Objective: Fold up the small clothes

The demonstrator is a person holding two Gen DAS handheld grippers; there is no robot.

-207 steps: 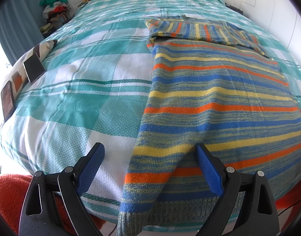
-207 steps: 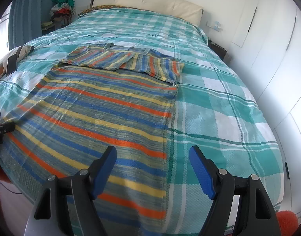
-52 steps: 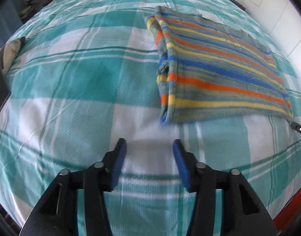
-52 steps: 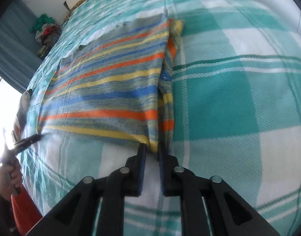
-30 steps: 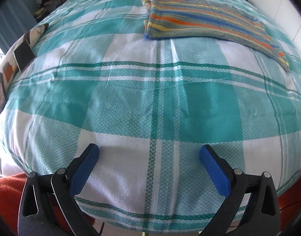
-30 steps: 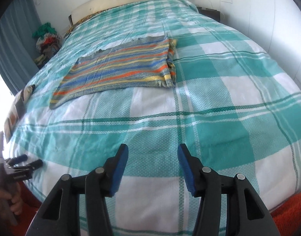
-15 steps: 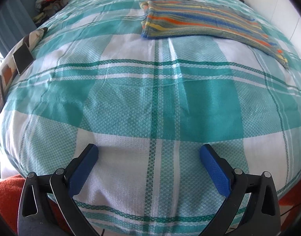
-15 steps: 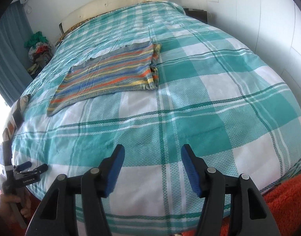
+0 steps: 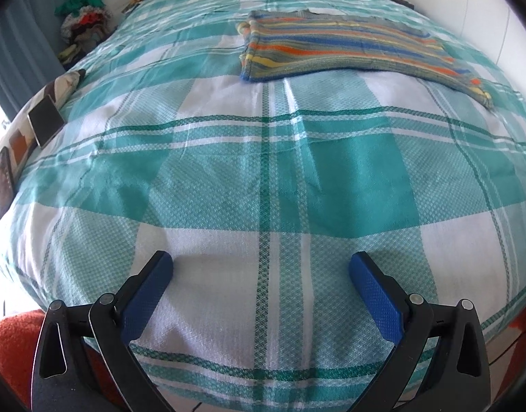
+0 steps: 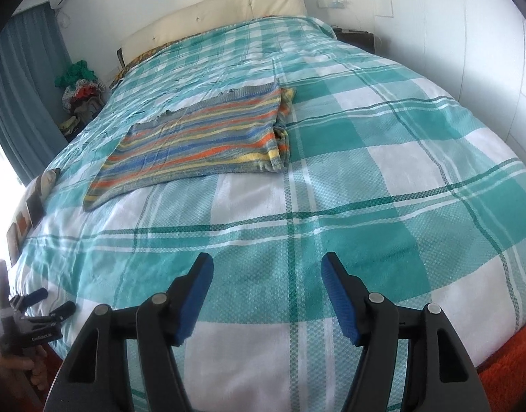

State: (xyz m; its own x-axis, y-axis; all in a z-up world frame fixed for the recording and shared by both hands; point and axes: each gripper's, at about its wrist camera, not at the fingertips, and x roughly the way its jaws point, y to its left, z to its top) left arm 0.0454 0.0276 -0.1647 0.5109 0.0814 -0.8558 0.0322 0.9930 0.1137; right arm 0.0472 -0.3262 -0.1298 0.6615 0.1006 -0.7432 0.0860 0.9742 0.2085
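Observation:
A striped knit garment (image 9: 345, 48) in blue, orange, yellow and grey lies folded flat in the middle of the bed (image 9: 263, 178), far ahead of both grippers. In the right wrist view the same garment (image 10: 201, 140) sits left of centre. My left gripper (image 9: 261, 262) hangs open over the bed's near edge with nothing between its blue pads. My right gripper (image 10: 267, 264) is over the near end of the bed too; its jaws are opening, with only the checked cover under them. The left gripper (image 10: 43, 304) also shows at the lower left of the right wrist view, in a hand.
A teal and white checked cover spreads over the whole bed. Flat dark items (image 9: 44, 120) lie along the bed's left edge. A pile of clothes (image 10: 79, 94) sits by the teal curtain. White wall panels (image 10: 486, 44) run along the right. Orange carpet (image 10: 510, 360) lies below.
The right gripper's jaws have spread wider. Both grippers have tipped up a little, so the garment sits lower in each view and more of the headboard end shows.

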